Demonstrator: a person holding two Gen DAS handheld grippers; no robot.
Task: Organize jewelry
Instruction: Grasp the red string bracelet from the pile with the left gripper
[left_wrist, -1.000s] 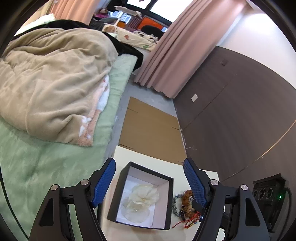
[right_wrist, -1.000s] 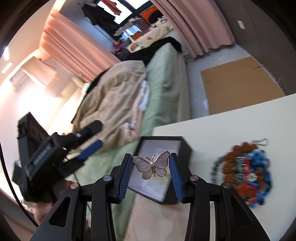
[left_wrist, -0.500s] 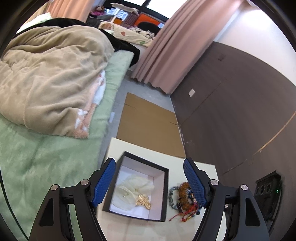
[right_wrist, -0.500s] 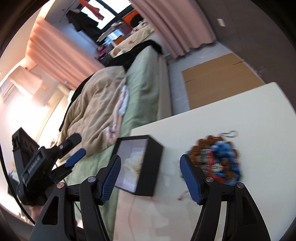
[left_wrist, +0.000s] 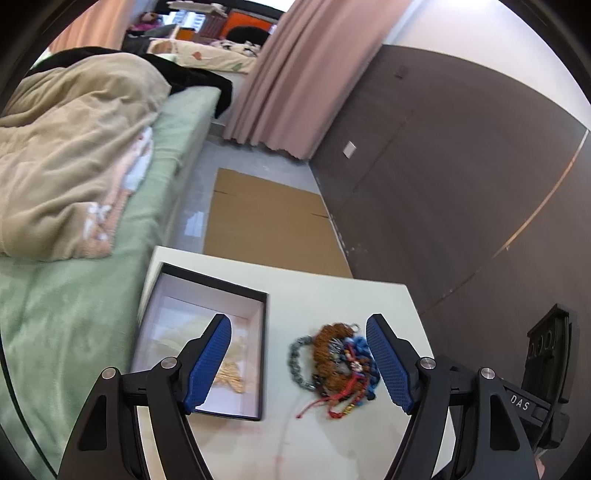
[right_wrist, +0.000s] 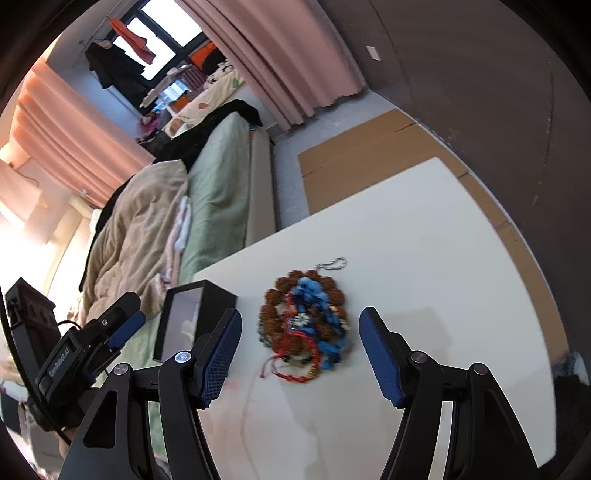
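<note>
Since a second ago the right hand-held gripper (right_wrist: 300, 352) has let the butterfly brooch (left_wrist: 229, 374) into the black box (left_wrist: 263, 354) and now gapes empty over the bracelet pile (right_wrist: 304, 321) on the counter (right_wrist: 424, 258). Left hand-held gripper (left_wrist: 298, 363) also open. Beads look light, floppy, tangled; pinch one strand at the pile's rim.

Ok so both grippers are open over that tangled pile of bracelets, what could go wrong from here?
The bracelet pile is knotted, so the open right gripper may well lift several pieces together, or snag the loose red cord. The black box sits near the table's bed-side edge, so a nudge from the left gripper might push it off.
</note>
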